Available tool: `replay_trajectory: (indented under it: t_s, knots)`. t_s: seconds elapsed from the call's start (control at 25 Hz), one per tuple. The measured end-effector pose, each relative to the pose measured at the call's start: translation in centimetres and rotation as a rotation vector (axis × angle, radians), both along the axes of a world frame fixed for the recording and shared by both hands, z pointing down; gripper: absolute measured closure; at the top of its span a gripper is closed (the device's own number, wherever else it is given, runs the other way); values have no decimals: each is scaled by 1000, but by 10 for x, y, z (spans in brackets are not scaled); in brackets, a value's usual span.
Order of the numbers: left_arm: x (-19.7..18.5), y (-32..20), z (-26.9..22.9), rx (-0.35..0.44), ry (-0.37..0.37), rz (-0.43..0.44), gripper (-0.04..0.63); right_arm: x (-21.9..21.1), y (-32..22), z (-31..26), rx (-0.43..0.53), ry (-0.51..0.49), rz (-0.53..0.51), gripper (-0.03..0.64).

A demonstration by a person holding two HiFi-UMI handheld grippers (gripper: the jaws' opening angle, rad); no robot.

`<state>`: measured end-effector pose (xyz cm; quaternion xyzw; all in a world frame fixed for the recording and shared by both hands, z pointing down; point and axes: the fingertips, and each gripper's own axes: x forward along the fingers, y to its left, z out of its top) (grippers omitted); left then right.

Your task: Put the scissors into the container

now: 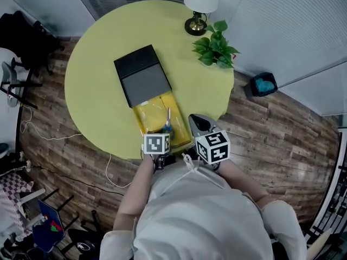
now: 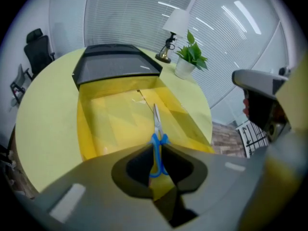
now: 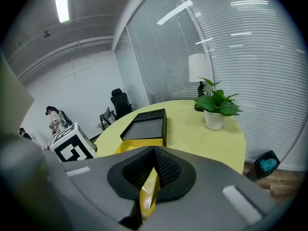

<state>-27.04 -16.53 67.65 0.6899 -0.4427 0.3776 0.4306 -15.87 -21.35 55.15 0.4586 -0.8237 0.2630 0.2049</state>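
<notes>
Blue-handled scissors (image 1: pixel 168 122) (image 2: pixel 157 129) point away from me over the floor of the open yellow container (image 1: pixel 146 112) (image 2: pixel 110 119) on the round table. My left gripper (image 1: pixel 164 131) (image 2: pixel 155 150) is at the container's near edge, its jaws closed on the blue handle loops. My right gripper (image 1: pixel 192 119) (image 3: pixel 153 170) is beside it at the container's near right corner, shut on a strip of the yellow container wall (image 3: pixel 149 191) that stands between its pads. Whether the scissor blades rest on the container floor I cannot tell.
A black lid (image 1: pixel 142 75) (image 2: pixel 115 64) (image 3: pixel 144 126) lies against the container's far end. A lamp (image 1: pixel 198 4) and a potted plant (image 1: pixel 217 50) (image 3: pixel 216 107) stand at the table's far right edge. A white cable (image 1: pixel 111 172) and a dark bin (image 1: pixel 264 84) are on the wooden floor.
</notes>
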Motion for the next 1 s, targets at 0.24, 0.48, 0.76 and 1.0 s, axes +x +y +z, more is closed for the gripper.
replay_trajectory:
  t_s: [0.24,0.48,0.76,1.0]
  knots:
    - [-11,-28,-57,239,-1,-37,589,-11,-5,-7,15,-23,-18,617]
    - [-21,-49,-124,476,141,-129,589,-23,-11,-18,55,-31,-51,617]
    - [-57,-57,-192,751,169,-254,589,-35,-21,-44,152,-68,-67,618]
    - [-82,-54,-226,931,76,-315,589,-52,-24,-61,238,-50,-129,618]
